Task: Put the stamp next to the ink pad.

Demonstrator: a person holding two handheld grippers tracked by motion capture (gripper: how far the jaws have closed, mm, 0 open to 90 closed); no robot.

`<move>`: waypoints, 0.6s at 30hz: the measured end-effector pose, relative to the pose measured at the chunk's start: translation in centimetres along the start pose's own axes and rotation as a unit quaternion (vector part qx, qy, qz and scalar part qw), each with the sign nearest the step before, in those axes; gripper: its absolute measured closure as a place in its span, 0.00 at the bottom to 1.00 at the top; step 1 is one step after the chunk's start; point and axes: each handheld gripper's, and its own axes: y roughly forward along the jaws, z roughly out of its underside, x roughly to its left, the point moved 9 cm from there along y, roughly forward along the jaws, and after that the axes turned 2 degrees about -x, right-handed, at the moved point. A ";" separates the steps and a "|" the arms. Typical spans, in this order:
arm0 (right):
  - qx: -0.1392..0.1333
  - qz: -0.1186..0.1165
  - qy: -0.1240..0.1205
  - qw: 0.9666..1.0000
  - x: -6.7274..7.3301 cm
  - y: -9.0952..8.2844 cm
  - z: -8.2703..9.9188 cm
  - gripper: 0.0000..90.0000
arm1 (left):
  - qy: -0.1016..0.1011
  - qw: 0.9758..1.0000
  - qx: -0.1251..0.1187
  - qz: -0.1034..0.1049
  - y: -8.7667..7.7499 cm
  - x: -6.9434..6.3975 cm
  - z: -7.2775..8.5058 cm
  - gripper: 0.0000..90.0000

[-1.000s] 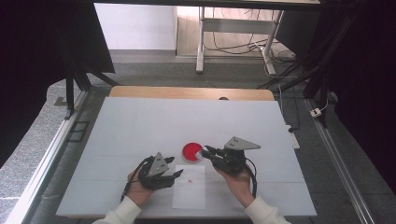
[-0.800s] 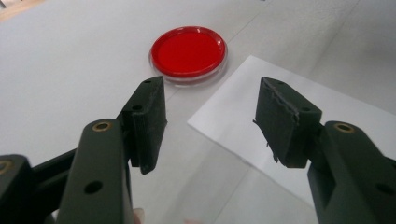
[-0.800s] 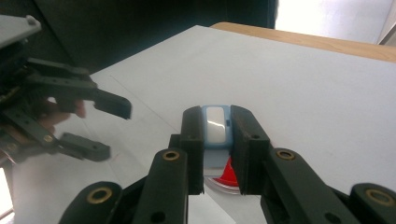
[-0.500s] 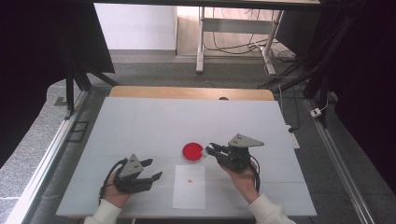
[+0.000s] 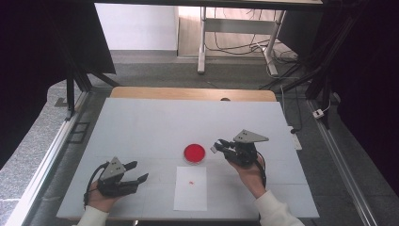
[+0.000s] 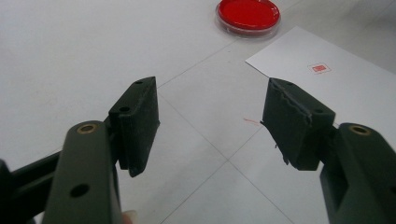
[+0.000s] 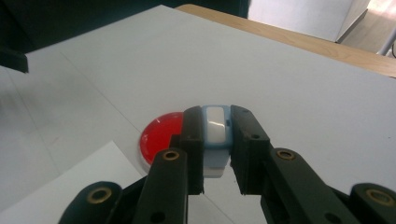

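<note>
The left gripper (image 5: 137, 172) has slid away to the table's (image 5: 141, 122) near left corner, its empty jaws just opening. The right gripper (image 5: 217, 145) clamps a small white-and-blue stamp (image 7: 215, 137) beside the round red ink pad (image 5: 194, 153), above the white paper sheet (image 5: 190, 193).

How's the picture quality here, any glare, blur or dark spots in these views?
High view: the white table is evenly lit, with black surroundings at both sides. Left gripper view: the jaws are sharp, and the red dish has a mild sheen. Right gripper view: the stamp shows a bright glare streak, and the near jaw arms are soft.
</note>
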 end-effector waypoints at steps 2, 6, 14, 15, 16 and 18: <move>0.004 0.003 -0.006 1.000 -0.3 0.2 0.0 0.84 | -0.001 1.000 0.004 0.000 0.2 0.2 0.1 0.39; 0.024 -0.001 -0.003 1.000 -0.7 0.5 0.6 0.84 | -0.004 1.000 0.008 -0.002 0.4 0.4 0.3 0.38; 0.065 -0.006 -0.020 0.998 -0.7 2.0 1.9 0.84 | -0.001 1.000 0.011 -0.004 0.5 0.5 0.4 0.36; 0.069 -0.009 -0.021 0.997 -0.6 2.3 2.1 0.84 | -0.001 1.000 0.011 -0.004 0.5 0.6 0.4 0.36; 0.075 -0.010 -0.027 0.997 -0.4 2.6 2.2 0.84 | -0.001 1.000 0.011 -0.004 0.5 0.6 0.4 0.36; 0.090 -0.011 -0.038 0.995 -0.1 3.2 2.6 0.84 | -0.001 1.000 0.011 -0.005 0.4 0.6 0.5 0.36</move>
